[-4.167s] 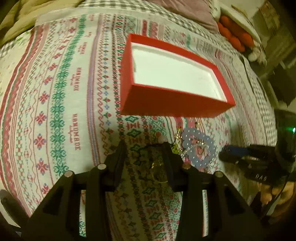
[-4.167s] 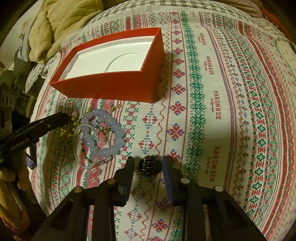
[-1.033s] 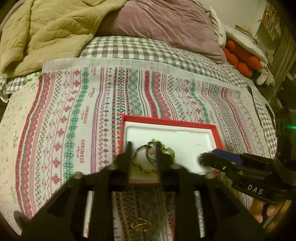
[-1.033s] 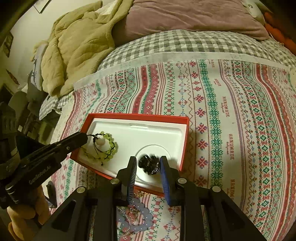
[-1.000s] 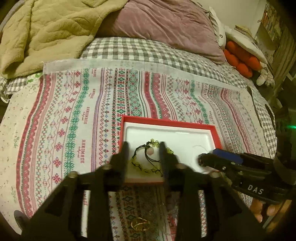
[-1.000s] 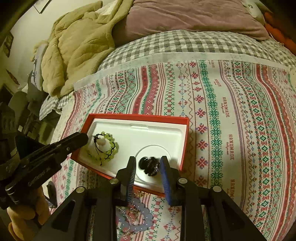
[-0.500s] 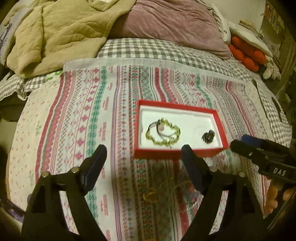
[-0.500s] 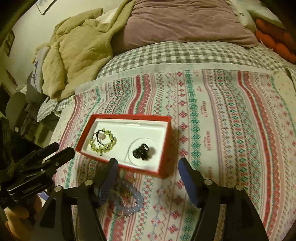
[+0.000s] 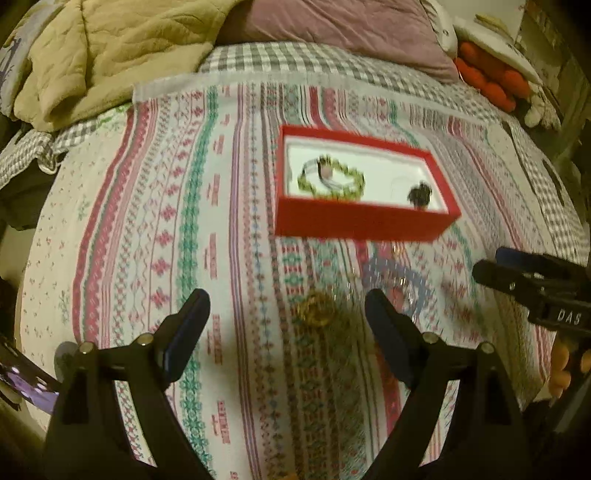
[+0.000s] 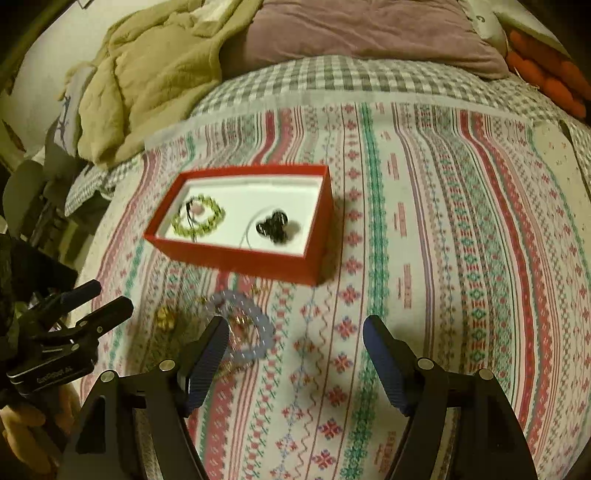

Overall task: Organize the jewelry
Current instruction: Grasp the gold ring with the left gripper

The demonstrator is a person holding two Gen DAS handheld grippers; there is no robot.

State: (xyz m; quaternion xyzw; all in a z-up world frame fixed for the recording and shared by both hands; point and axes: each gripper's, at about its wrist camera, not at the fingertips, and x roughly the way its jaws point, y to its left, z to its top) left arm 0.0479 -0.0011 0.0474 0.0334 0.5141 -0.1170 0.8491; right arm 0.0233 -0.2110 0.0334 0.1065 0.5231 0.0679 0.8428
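A red box (image 9: 362,221) (image 10: 236,258) with a white lining sits on the patterned cloth. Inside lie a green bead bracelet (image 9: 330,181) (image 10: 197,221) and a black jewelry piece (image 9: 419,194) (image 10: 273,225). On the cloth in front of the box are a pale blue bead bracelet (image 9: 402,280) (image 10: 255,332) and a gold piece (image 9: 317,314) (image 10: 166,317). My left gripper (image 9: 286,299) (image 10: 107,299) is wide open above the gold piece and holds nothing. My right gripper (image 10: 295,325) (image 9: 491,266) hangs just right of the blue bracelet, its jaws opening with nothing between them.
The patterned cloth (image 10: 443,258) covers a checked bedspread (image 10: 332,77). A beige blanket (image 9: 110,48) (image 10: 147,74) and a purple pillow (image 9: 332,22) lie behind it. Orange cushions (image 9: 491,81) sit at the back right. A hand (image 10: 26,435) holds the left gripper's handle.
Both grippers opened and let go of the green bracelet and the black piece in the box. They then drew back toward the near side, over the loose jewelry.
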